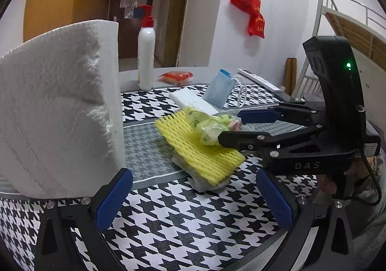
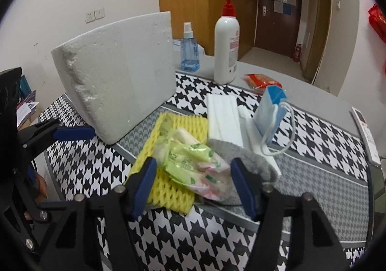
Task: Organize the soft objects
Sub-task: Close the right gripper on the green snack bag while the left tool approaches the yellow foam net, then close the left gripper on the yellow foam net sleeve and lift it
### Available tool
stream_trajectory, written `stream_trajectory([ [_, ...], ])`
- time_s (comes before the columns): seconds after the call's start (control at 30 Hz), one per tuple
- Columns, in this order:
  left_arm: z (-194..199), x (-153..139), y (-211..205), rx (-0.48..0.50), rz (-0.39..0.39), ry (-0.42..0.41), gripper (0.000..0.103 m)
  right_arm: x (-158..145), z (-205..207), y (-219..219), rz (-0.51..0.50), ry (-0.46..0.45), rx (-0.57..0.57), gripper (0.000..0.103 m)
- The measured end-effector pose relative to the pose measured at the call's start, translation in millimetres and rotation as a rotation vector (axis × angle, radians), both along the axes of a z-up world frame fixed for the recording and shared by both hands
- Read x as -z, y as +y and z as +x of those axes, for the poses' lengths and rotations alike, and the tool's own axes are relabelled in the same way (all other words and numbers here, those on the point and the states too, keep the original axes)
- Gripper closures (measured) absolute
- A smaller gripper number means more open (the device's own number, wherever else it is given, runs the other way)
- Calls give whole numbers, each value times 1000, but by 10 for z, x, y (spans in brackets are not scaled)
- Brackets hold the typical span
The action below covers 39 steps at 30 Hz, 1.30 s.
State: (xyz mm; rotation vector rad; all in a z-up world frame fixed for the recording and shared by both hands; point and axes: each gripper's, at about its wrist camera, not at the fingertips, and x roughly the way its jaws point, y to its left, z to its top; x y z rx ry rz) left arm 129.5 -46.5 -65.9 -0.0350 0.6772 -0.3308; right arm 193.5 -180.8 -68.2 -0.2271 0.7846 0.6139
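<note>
A green plastic packet (image 2: 190, 162) (image 1: 210, 128) lies on a yellow foam net (image 2: 168, 189) (image 1: 200, 150), which rests on a grey cloth (image 2: 251, 162). My right gripper (image 2: 194, 184) (image 1: 231, 127) straddles the packet. Its jaws are open, and yellow net shows between the left pad and the packet. My left gripper (image 1: 194, 198) hangs open over the houndstooth mat (image 1: 193, 234) with nothing between its fingers. A white foam block (image 1: 55, 107) (image 2: 120, 83) stands upright just beyond its left finger.
Behind the pile lie a white folded pad (image 2: 224, 116) and a blue face mask (image 2: 270, 114). A red-capped pump bottle (image 2: 225, 49), a blue spray bottle (image 2: 190, 51) and a red packet (image 2: 263, 80) stand at the back. A remote (image 2: 366, 133) lies at the right edge.
</note>
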Motion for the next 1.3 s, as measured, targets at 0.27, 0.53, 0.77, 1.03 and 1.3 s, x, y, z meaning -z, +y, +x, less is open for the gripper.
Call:
stream_trajectory([
  [0.27,-38,-16,37,-20,5,-3,1,15,-22,-32,-9,8,-6,80],
  [0.53,4,-59,-8,-11,9,-5,1,-68,-176,-171,33,32,7,90],
  [0.77,32,-65,-127,-2,14,-18,1,-248,-320,-422,79,-4,73,91],
  [1.03,159,-51,-209,-19,3,9,1,-223,-511,-681,67,-11,157,90],
  [1.3,318,30,-247,-72,-20,61,11,-104,-577,-843,80,-2,217,71],
])
